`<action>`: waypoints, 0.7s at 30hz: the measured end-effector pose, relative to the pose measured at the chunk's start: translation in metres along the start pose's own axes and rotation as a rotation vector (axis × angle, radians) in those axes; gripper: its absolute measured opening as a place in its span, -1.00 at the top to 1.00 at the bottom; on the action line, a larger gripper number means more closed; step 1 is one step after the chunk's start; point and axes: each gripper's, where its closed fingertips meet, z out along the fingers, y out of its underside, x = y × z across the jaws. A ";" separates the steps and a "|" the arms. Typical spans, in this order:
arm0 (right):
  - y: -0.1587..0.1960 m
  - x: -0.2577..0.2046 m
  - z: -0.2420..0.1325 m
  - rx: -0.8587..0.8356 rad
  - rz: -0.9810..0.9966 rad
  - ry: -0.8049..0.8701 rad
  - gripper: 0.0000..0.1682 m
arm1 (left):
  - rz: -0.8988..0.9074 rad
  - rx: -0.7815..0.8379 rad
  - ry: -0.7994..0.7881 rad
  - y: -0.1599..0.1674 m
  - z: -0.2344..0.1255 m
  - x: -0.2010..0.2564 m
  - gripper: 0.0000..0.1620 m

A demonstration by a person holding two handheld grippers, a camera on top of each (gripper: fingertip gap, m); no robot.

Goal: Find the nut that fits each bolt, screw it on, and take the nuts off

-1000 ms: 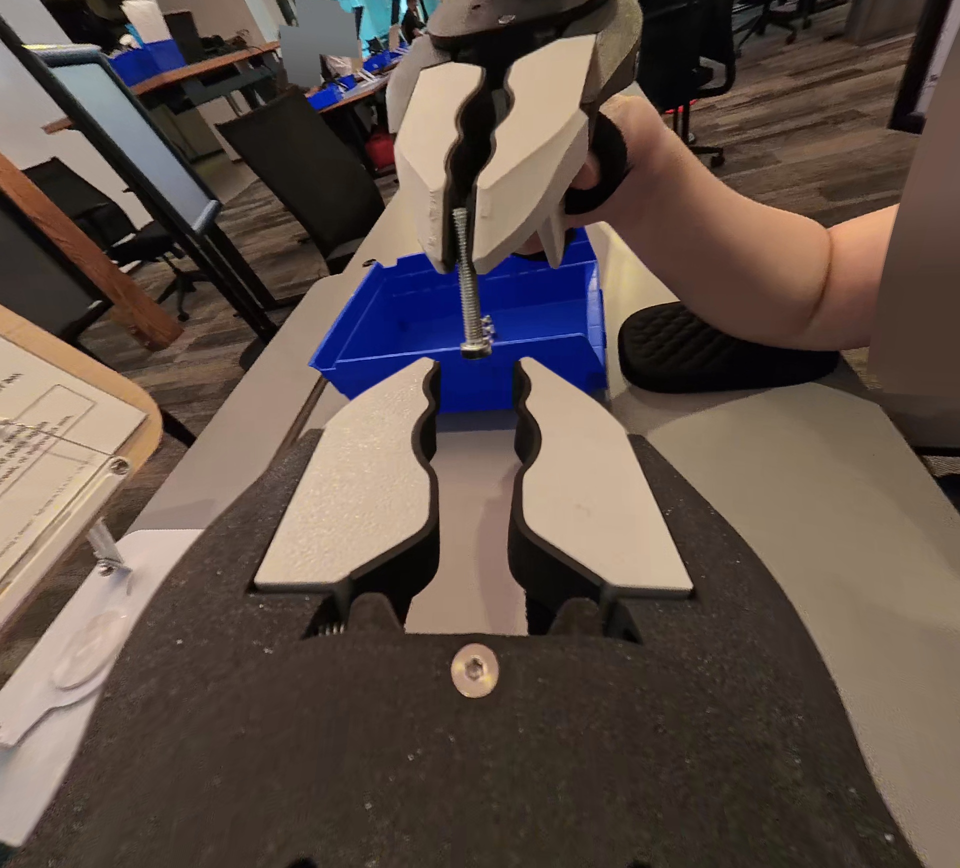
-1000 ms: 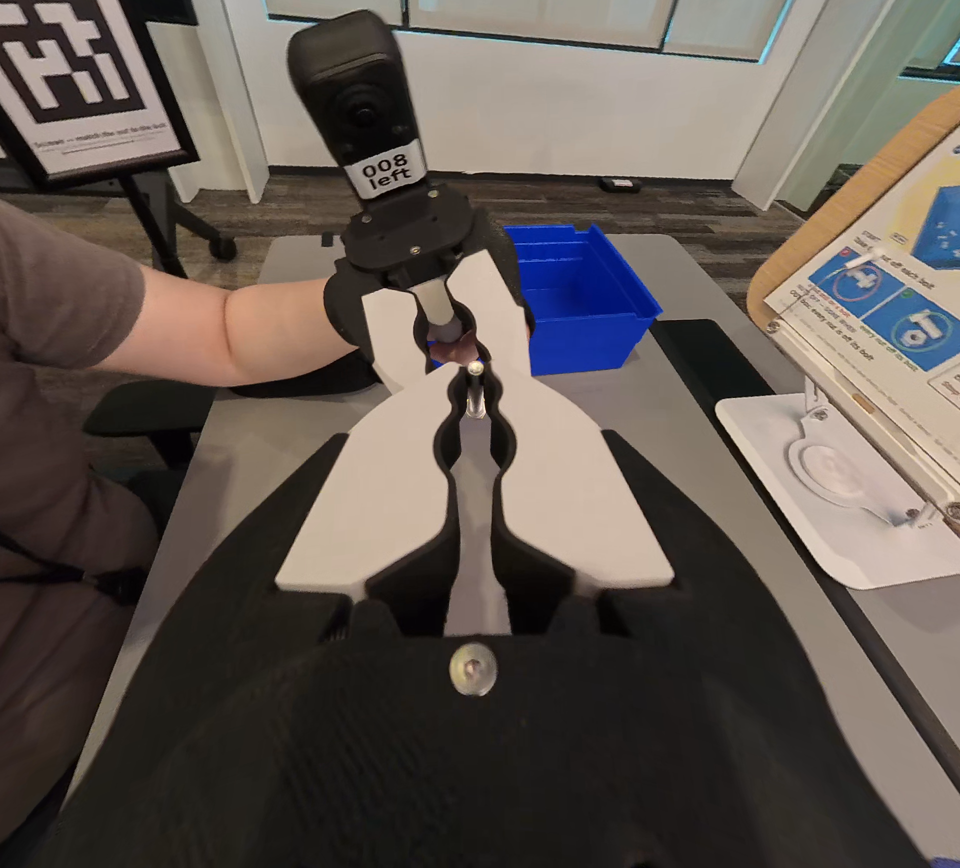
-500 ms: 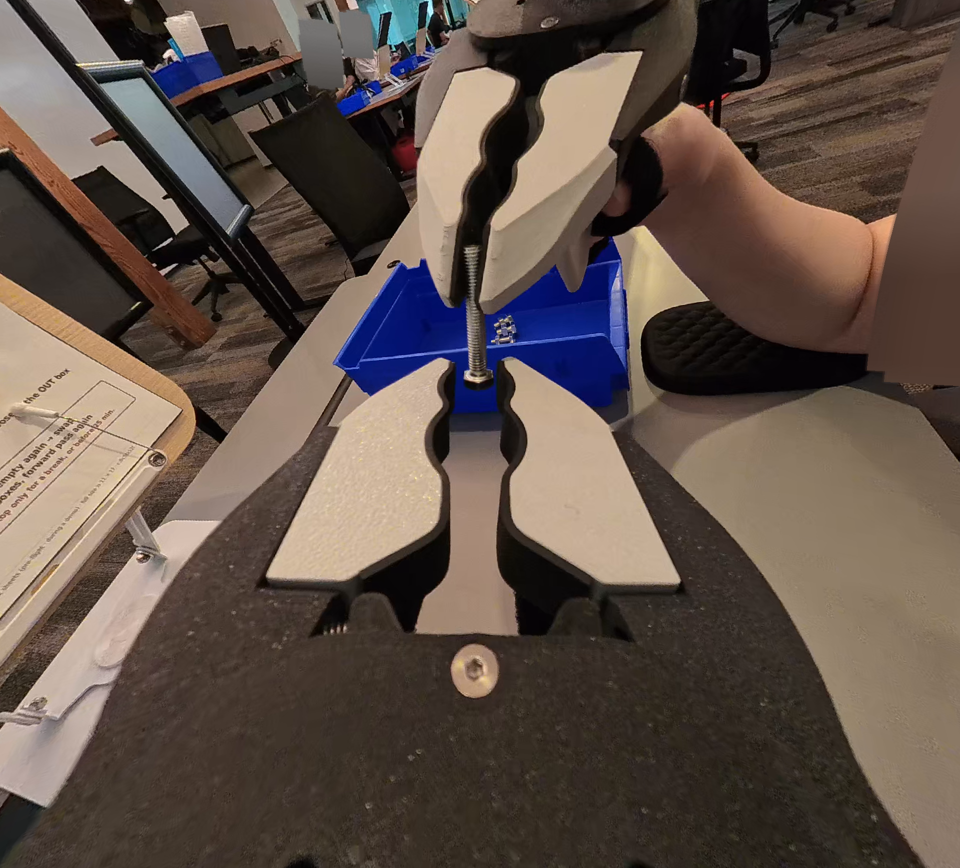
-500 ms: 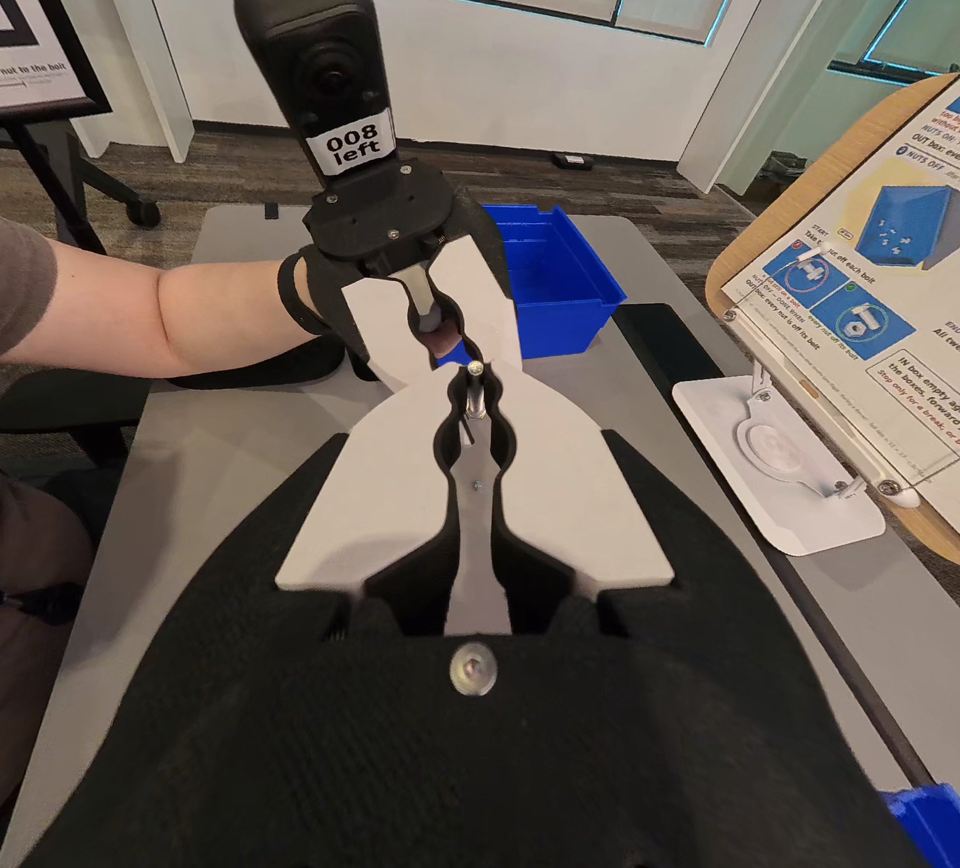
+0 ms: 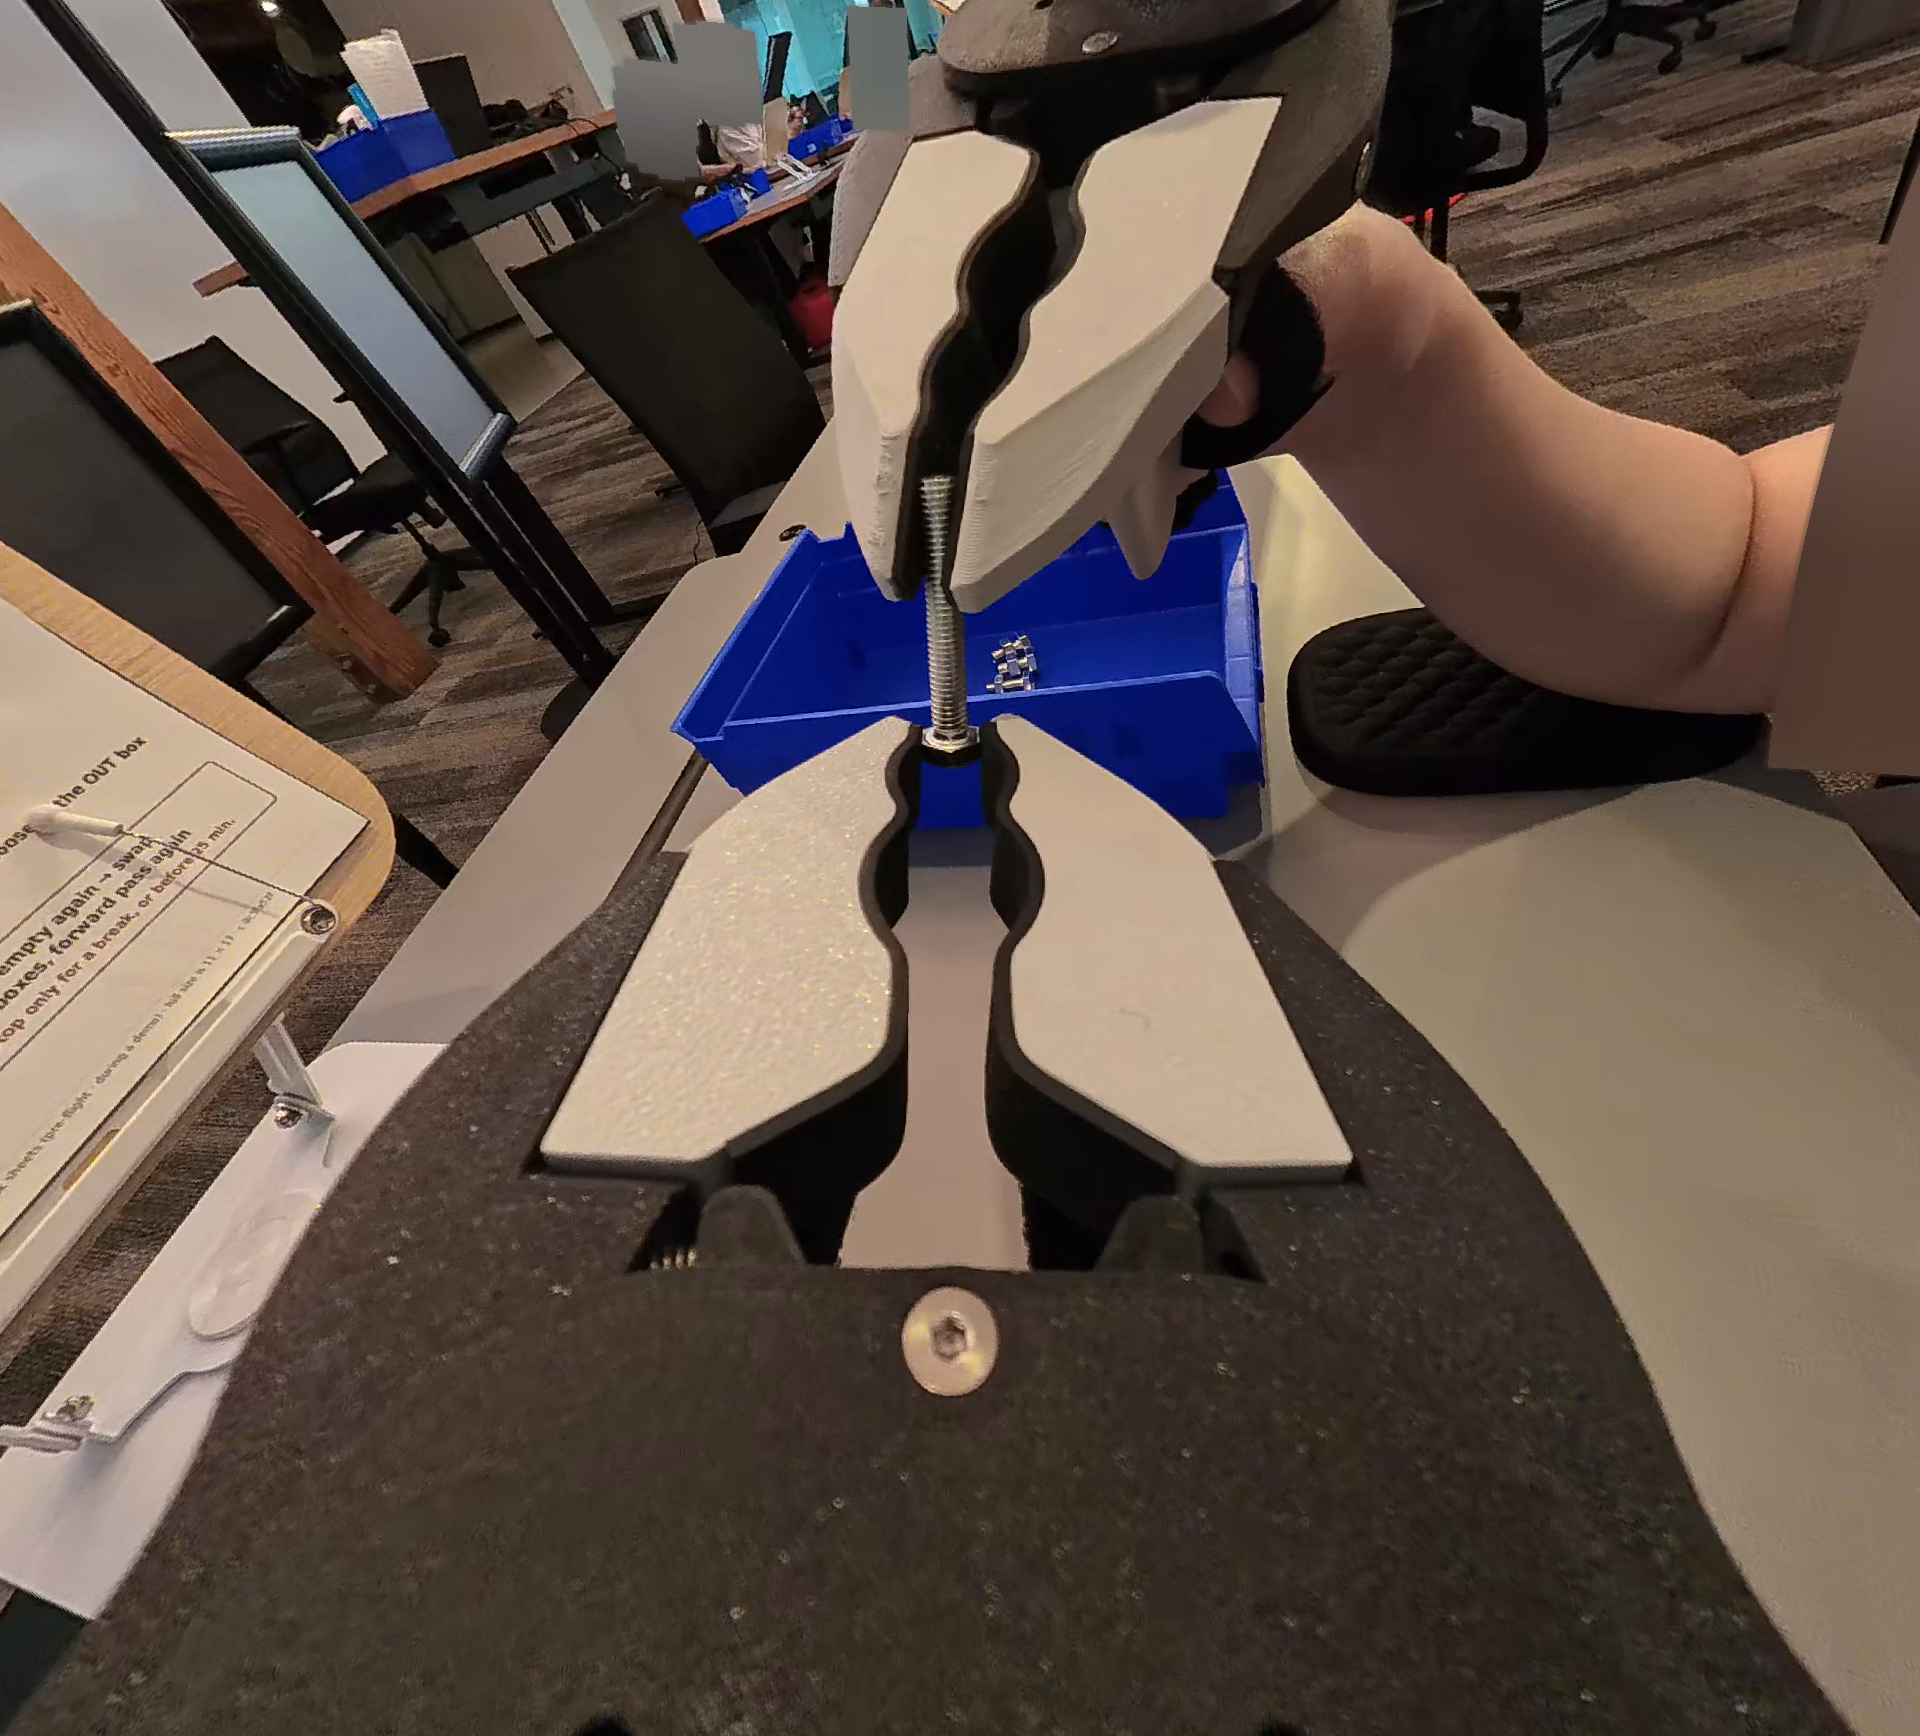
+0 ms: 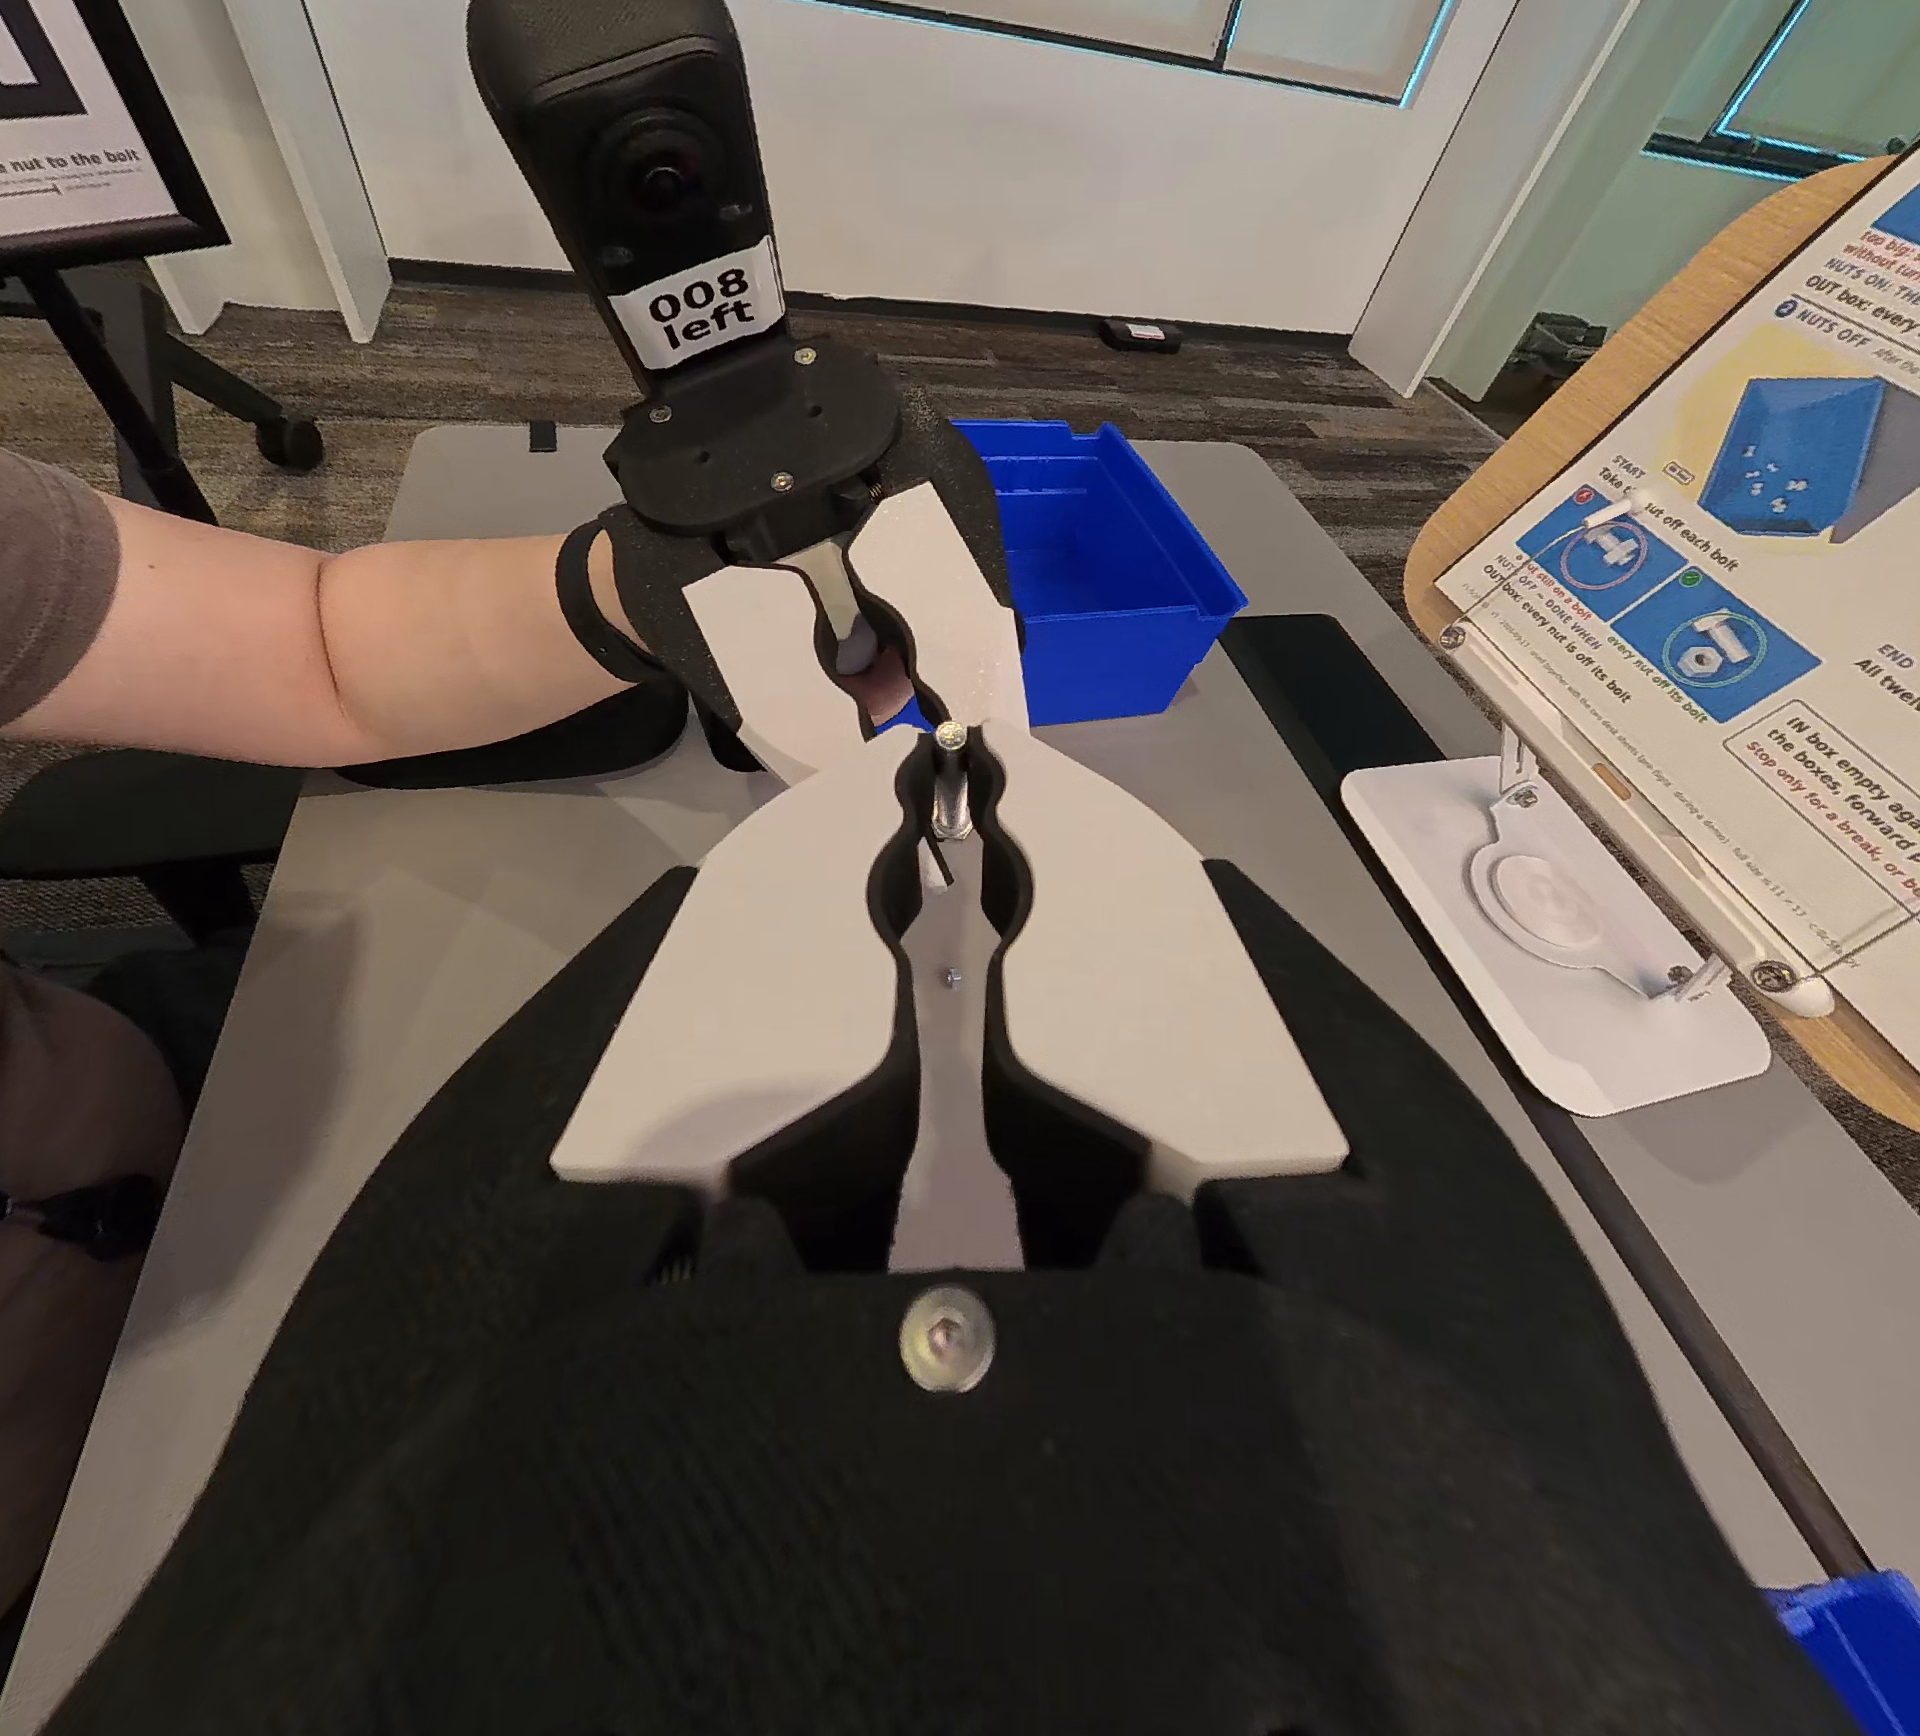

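Observation:
My right gripper point(image 6: 951, 751) is shut on a threaded silver bolt point(image 6: 951, 803). In the left wrist view it point(image 5: 928, 587) hangs tilted downward over the table, with the bolt point(image 5: 943, 647) sticking out below its tips. A small nut point(image 5: 948, 741) sits on the bolt's lower end. My left gripper point(image 5: 948, 732) meets it from below, its two fingers closed in against the nut. In the right wrist view the left gripper point(image 6: 930, 715) faces me, tips at the bolt's end.
A blue bin point(image 5: 1091, 751) holding several loose nuts point(image 5: 1013, 663) stands just behind the grippers on the grey table point(image 5: 1558, 1011); it also shows in the right wrist view point(image 6: 1122, 626). There is a black arm pad point(image 5: 1507, 710), an instruction board on a white stand point(image 6: 1714, 647), and another blue bin corner point(image 6: 1849, 1645). Only a small space, under 4 cm, lies between the two pairs of fingers.
The two grippers have come together. My left gripper's fingers, open a second ago, have narrowed around the nut on the bolt's end. The right gripper still holds the bolt.

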 end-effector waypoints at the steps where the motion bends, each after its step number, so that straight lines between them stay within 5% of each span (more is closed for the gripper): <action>1: 0.000 0.000 0.000 0.001 0.000 0.000 0.92 | 0.001 0.002 -0.003 0.000 0.000 0.000 0.88; 13: -0.017 0.005 -0.013 0.103 -0.016 0.029 0.71 | -0.062 0.042 -0.014 -0.003 -0.008 -0.012 0.88; 21: 0.007 -0.015 0.001 0.012 -0.043 -0.152 0.71 | -0.163 0.139 -0.212 -0.012 -0.073 -0.076 0.88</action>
